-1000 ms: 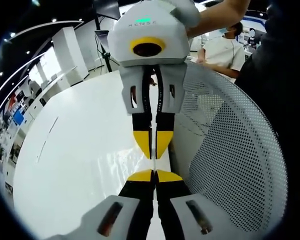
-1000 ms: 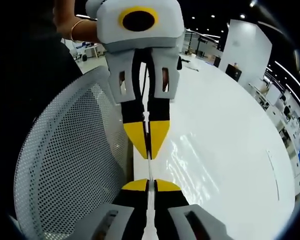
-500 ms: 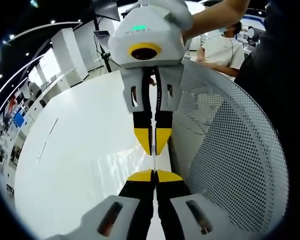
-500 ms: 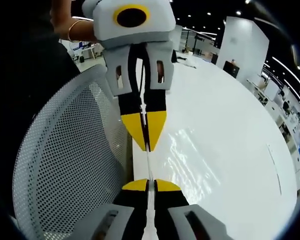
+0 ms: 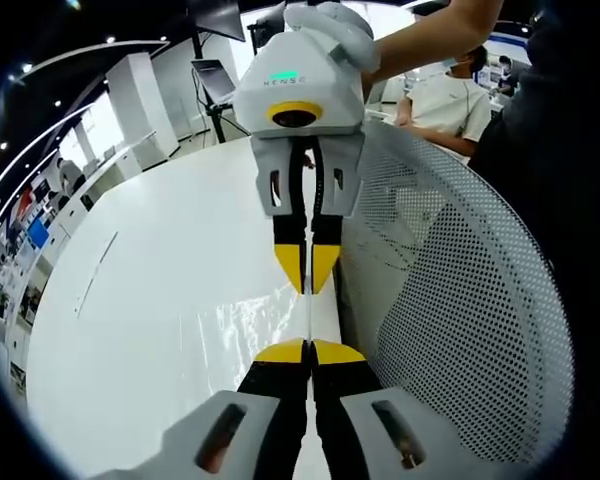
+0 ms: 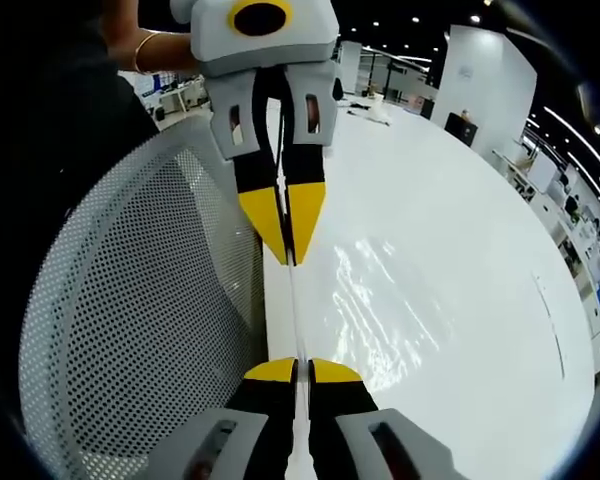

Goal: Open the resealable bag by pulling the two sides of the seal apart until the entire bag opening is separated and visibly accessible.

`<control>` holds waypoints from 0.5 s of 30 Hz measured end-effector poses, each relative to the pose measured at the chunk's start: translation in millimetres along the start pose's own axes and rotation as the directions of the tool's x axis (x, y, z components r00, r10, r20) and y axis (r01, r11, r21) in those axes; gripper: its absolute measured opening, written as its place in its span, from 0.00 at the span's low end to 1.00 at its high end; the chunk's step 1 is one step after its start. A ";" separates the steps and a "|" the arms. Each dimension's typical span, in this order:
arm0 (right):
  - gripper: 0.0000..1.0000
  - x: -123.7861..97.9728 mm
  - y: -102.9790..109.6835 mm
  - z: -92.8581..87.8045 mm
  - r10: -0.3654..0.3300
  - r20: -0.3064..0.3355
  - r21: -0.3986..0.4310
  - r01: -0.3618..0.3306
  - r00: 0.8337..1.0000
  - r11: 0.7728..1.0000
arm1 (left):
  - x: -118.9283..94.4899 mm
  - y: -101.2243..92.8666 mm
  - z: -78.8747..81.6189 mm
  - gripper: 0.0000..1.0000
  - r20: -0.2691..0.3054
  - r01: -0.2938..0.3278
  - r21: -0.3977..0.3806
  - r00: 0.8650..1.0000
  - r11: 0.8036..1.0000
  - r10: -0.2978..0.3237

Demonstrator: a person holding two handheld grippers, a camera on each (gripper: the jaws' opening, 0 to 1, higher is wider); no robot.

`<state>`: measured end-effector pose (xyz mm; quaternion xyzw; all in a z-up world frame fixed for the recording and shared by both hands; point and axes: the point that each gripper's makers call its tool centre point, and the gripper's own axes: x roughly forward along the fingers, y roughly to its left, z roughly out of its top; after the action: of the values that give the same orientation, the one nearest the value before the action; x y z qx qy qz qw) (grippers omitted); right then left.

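In the left gripper view, the left gripper (image 5: 309, 350) is rising from 6 o'clock with its yellow-tipped fingers (image 5: 280, 352) pressed together on the thin edge of the clear bag (image 5: 309, 318). The right gripper (image 5: 307, 280) is coming down from 12 o'clock, its fingers also clamped on the same edge, so the bag's rim is running as a taut pale line between the two pairs of tips. The bag is hanging above the white counter (image 5: 150, 300), its clear film glinting at 8 o'clock of the grippers. A white mesh chair back (image 5: 460, 320) is curving through 3 o'clock.

In the right gripper view, the right gripper (image 6: 299, 368) is pinching the bag (image 6: 295, 305) at 6 o'clock, and the left gripper (image 6: 288, 245) is gripping it from 12 o'clock. The chair back (image 6: 140, 320) is sitting at 9 o'clock, the counter (image 6: 450, 270) at 3 o'clock. A person's hand (image 6: 140, 50) with a bangle is holding the left gripper.
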<state>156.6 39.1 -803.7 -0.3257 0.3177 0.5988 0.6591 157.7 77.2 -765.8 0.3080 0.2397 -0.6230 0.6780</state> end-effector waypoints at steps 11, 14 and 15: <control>0.00 -1.6 -1.7 -9.6 -0.001 -0.017 0.015 0.001 1.000 1.000 | -2.5 3.4 -1.7 0.00 0.001 -0.006 -0.008 1.000 1.000 0.006; 0.00 -1.7 -2.7 -15.3 -0.002 -0.037 0.007 0.003 0.999 1.000 | -3.5 4.2 -4.6 0.00 0.000 -0.009 -0.016 1.000 1.000 0.009; 0.00 -1.8 -2.8 -16.6 -0.003 -0.042 0.005 0.003 0.999 1.000 | -3.8 4.0 -5.1 0.00 -0.001 -0.009 -0.018 1.000 1.000 0.009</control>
<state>158.8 24.5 -811.8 -0.3370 0.3326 0.5902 0.6538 161.6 83.6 -766.2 0.3033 0.2440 -0.6176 0.6834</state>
